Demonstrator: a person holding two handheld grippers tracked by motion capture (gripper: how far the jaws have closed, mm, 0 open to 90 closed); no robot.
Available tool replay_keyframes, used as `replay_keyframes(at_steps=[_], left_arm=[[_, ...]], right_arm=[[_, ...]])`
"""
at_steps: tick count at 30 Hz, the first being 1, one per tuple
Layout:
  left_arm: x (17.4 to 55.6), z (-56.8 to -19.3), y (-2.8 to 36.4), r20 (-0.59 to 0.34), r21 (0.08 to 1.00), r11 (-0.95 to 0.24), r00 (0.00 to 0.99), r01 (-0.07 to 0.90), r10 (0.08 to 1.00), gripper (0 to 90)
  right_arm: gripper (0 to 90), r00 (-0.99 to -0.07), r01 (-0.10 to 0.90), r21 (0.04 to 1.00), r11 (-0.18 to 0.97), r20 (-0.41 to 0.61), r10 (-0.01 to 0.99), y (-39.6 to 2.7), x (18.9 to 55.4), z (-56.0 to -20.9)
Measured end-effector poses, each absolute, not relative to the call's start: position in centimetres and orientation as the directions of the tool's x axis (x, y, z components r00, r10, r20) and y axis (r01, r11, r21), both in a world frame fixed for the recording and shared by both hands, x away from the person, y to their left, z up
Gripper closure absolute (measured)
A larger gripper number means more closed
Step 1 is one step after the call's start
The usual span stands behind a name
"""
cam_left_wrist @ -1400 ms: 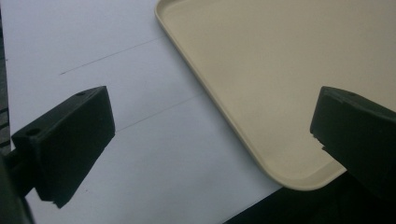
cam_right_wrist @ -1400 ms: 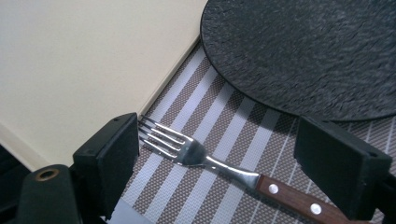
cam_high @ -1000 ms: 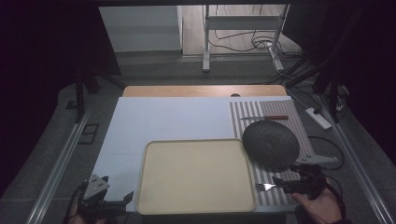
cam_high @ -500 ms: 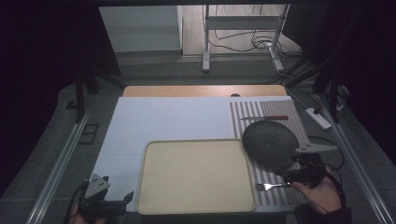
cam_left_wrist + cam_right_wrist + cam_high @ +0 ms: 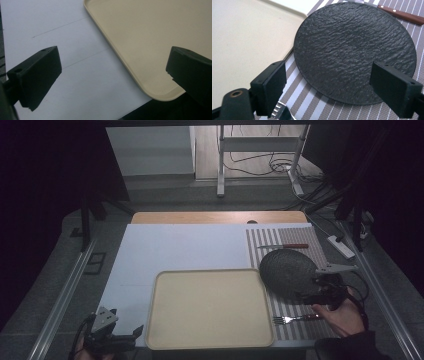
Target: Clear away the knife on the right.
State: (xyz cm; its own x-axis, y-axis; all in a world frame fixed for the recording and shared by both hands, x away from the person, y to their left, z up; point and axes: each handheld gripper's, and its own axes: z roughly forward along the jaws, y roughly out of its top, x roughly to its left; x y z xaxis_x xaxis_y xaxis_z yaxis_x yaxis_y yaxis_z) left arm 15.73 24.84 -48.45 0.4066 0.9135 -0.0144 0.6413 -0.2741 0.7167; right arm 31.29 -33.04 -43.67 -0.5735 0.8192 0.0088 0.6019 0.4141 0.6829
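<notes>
Hovering with its jaws spread wide and nothing between them, the right gripper [image 5: 311, 296] sits at the near edge of the black slate plate [image 5: 288, 271]; in the right gripper view the plate [image 5: 354, 50] lies just ahead of the gripper [image 5: 337, 90], its near rim between the two jaws. Just behind the gripper's left jaw the tines of a fork [image 5: 280, 111] show, and in the high view the fork [image 5: 295, 319] lies on the striped placemat [image 5: 300, 312] just beside the person's hand [image 5: 342, 316]. Beyond the plate rests a wooden-handled knife [image 5: 284, 246]. Off to the gripper's left lies the beige tray [image 5: 210, 307]. The left gripper [image 5: 134, 336] is likewise spread and empty, at the tray's near left corner [image 5: 160, 93] over the white sheet [image 5: 75, 75]
</notes>
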Motion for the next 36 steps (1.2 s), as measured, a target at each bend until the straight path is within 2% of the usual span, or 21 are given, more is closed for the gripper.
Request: replay_keyframes(at_steps=[17,36], left_arm=[[15.8,-48.5,24.8,-0.011,0.714,-0.281,0.411,0.641,0.912,0.2],[15.8,-48.5,24.8,-0.009,0.711,-0.285,0.413,0.643,0.911,0.3]], right_arm=[[12.6,-0.554,0.627,0.648,0.432,-0.017,0.832,-33.1,35.6,-43.8],[13.2,-0.513,0.65,0.651,0.393,-0.006,0.858,-33.9,41.0,-43.8]])
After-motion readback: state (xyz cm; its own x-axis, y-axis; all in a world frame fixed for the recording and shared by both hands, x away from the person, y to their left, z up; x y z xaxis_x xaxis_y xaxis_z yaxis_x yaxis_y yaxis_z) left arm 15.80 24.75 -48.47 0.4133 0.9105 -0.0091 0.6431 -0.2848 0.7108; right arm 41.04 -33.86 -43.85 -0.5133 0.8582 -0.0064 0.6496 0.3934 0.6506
